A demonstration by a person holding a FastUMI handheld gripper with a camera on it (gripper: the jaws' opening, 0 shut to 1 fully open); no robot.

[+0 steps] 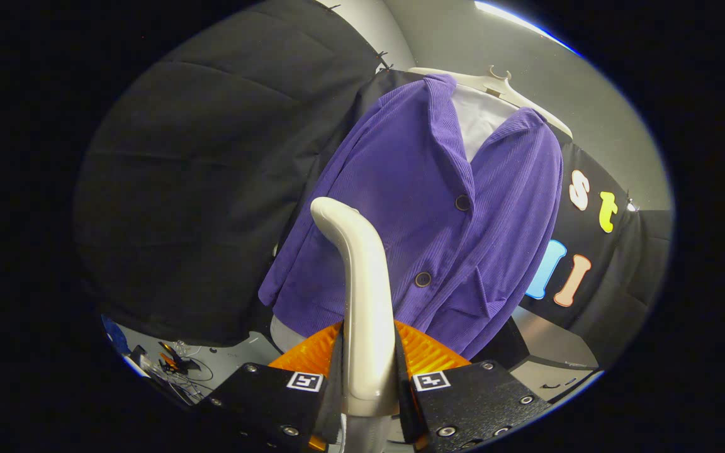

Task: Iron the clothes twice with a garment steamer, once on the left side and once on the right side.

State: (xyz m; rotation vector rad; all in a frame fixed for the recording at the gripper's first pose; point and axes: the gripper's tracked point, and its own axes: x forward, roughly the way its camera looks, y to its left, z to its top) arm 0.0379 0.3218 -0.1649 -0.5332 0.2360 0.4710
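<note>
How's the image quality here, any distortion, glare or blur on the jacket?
Gripper view: fisheye bends and tilts the purple corduroy jacket and white hanger; jacket ribbing stays sharp, evenly lit; ceiling light strip blows out; steamer handle, clamped in the gripper, shows soft glare.

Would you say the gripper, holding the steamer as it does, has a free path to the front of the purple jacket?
Probably yes. The gripper is shut on the steamer, whose head already points at the purple jacket hanging on its hanger, with nothing between them.
</note>
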